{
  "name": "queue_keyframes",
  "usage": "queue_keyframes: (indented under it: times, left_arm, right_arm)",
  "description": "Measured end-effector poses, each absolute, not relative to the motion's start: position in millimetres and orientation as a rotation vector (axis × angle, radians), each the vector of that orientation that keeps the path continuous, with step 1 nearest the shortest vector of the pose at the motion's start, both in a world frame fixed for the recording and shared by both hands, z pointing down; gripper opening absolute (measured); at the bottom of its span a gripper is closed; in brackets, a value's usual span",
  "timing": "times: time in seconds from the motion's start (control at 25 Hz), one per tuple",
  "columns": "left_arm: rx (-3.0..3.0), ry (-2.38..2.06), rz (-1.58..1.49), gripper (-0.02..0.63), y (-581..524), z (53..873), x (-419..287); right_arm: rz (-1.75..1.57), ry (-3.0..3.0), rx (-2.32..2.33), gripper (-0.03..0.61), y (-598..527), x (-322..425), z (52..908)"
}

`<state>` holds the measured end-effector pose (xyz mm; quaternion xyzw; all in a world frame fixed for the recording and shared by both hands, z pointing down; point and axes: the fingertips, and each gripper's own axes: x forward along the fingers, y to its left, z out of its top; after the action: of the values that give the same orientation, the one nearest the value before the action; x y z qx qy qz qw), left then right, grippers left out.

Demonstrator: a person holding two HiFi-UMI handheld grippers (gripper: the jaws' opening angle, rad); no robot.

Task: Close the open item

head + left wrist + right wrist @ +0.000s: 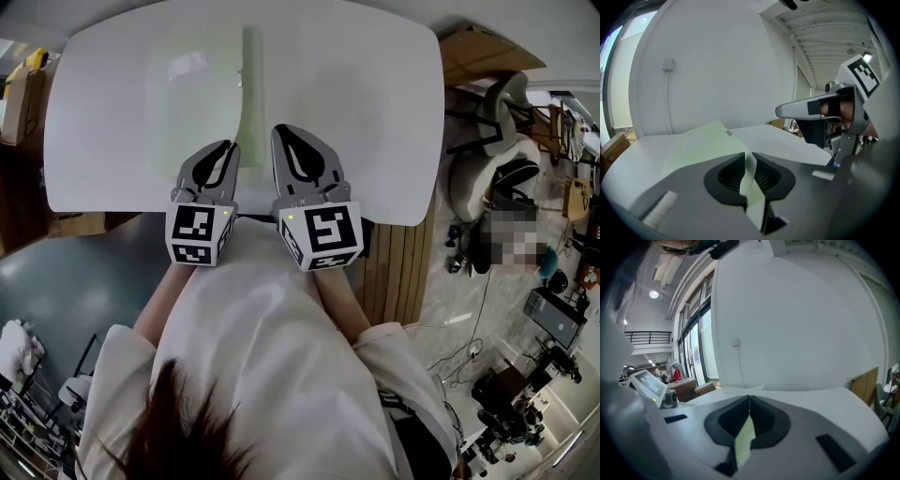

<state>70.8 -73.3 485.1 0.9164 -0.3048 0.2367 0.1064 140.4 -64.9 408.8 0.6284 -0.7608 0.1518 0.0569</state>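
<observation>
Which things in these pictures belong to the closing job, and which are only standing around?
Belong to the job:
- pale green folder
- left gripper and right gripper, both pinching its edge
- white table under it

Just lying about:
- office chairs
- cardboard box

My left claw (230, 144) and right claw (282, 131) sit side by side at the near edge of the white worktop (375, 112), tips at the near right corner of the pale green folder (197, 94) lying there.
</observation>
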Motion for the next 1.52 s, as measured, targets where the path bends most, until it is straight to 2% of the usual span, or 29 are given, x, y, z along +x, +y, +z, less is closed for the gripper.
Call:
queue_keyframes:
  times: [1.52]
  left_arm:
    - [2.667, -0.797, 0.835, 0.043, -71, 524, 94]
  right_arm:
    - [0.543, -2.25, 1.908, 0.01, -60, 157, 428]
